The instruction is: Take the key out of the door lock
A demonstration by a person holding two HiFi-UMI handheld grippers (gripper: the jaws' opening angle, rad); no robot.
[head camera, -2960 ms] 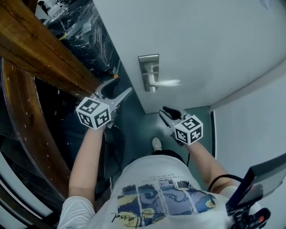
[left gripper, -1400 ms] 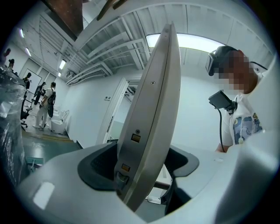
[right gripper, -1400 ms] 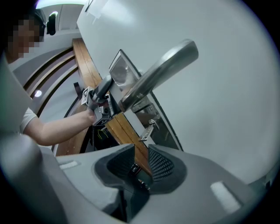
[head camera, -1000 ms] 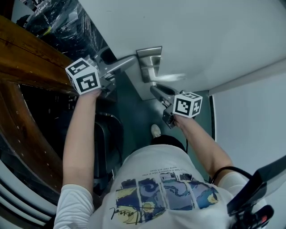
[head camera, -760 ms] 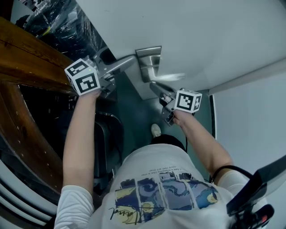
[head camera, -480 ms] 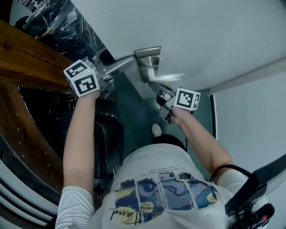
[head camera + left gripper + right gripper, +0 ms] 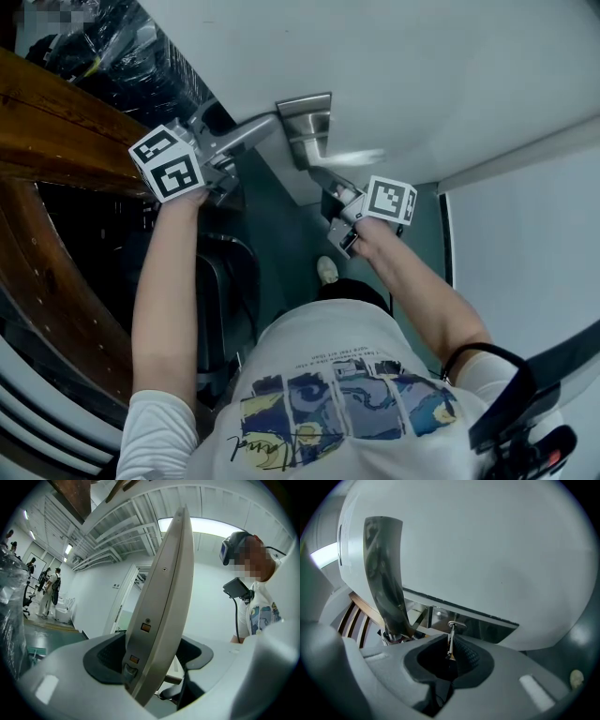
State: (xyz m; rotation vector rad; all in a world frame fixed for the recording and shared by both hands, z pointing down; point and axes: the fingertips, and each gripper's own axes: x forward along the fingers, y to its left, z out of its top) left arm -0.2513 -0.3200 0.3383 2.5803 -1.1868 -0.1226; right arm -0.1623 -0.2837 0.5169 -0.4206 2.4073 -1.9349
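Jaws of the right gripper (image 7: 453,659), just closing, pinch the key (image 7: 451,640) at the lock (image 7: 436,617); the left gripper (image 7: 154,660) clamps the door (image 7: 165,592).

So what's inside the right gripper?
A key, stuck in the lock of the door. The right gripper has just been closing on its flat end. The rest of the key is hidden inside the lock.

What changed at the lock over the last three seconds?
The right gripper came up to the lock, rolled, and its jaws have just been closing onto the key, which remains in the lock. The left gripper took the door edge early and has held it since.
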